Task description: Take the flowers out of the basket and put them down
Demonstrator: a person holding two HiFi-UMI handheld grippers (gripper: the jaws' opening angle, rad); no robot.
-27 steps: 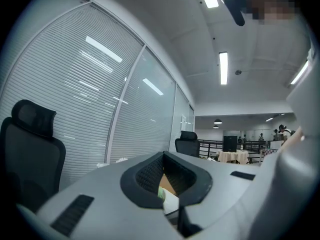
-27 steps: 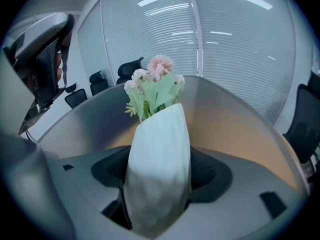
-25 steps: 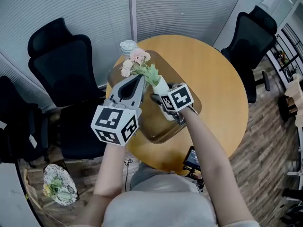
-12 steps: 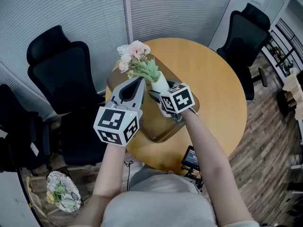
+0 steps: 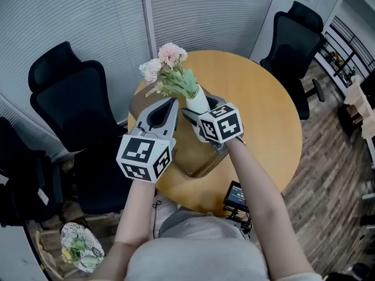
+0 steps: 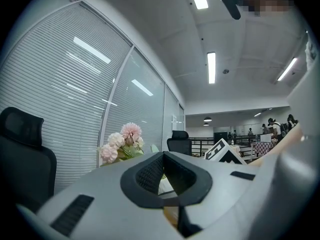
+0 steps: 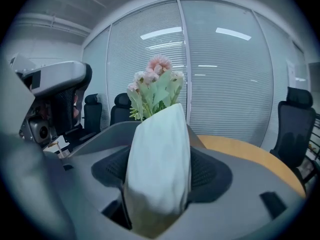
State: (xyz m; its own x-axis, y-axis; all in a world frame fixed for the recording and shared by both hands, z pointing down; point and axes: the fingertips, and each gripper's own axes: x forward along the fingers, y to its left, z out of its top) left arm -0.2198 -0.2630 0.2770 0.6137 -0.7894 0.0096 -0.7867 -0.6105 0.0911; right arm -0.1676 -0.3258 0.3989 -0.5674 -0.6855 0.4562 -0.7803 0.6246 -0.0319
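Observation:
A bunch of pink and cream flowers (image 5: 167, 63) in a white paper wrap (image 5: 199, 101) is held up over the brown basket (image 5: 196, 157) on the round wooden table (image 5: 263, 110). My right gripper (image 5: 199, 109) is shut on the wrap (image 7: 157, 154), and the blooms (image 7: 155, 81) stick up past its jaws. Just to the left of the wrap is my left gripper (image 5: 171, 104), shut with nothing in it. In the left gripper view the flowers (image 6: 122, 141) show beyond that gripper (image 6: 167, 176).
Black office chairs stand at the left (image 5: 64, 92) and the far right (image 5: 290, 34) of the table. A glass wall with blinds (image 5: 193, 10) runs behind it. A dark device (image 5: 237, 196) lies under the table's near edge, and a second bunch of flowers (image 5: 82, 249) is on the floor.
The right gripper has lifted the bunch a little, so the blooms stand higher above the basket. The left gripper has stayed beside it.

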